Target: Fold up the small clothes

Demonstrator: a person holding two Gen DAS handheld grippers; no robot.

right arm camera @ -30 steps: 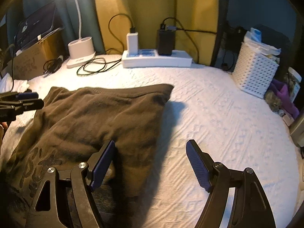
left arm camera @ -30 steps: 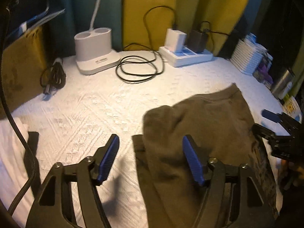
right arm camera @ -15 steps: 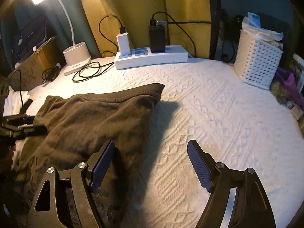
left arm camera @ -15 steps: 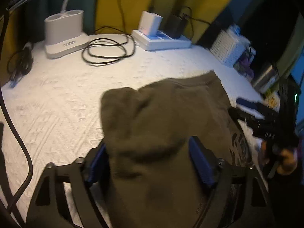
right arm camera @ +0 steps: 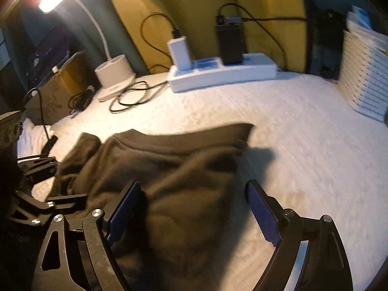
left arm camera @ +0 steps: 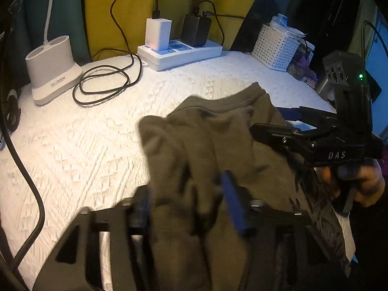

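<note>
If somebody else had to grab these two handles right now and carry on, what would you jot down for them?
Left gripper: closing on a bunched fold of the brown garment, cloth between its pads.
Right gripper: open and widening, its left pad at the garment's right side, holding nothing.
Garment: rumpled on the white bedspread, partly lifted on the left.
Done: left side gathered.
Left: right grip, then the fold itself.

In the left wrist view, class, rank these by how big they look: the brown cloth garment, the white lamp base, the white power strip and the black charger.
1. Brown cloth garment, though it lies nearest the camera.
2. White lamp base and white power strip: too alike to rank.
3. Black charger.
</note>
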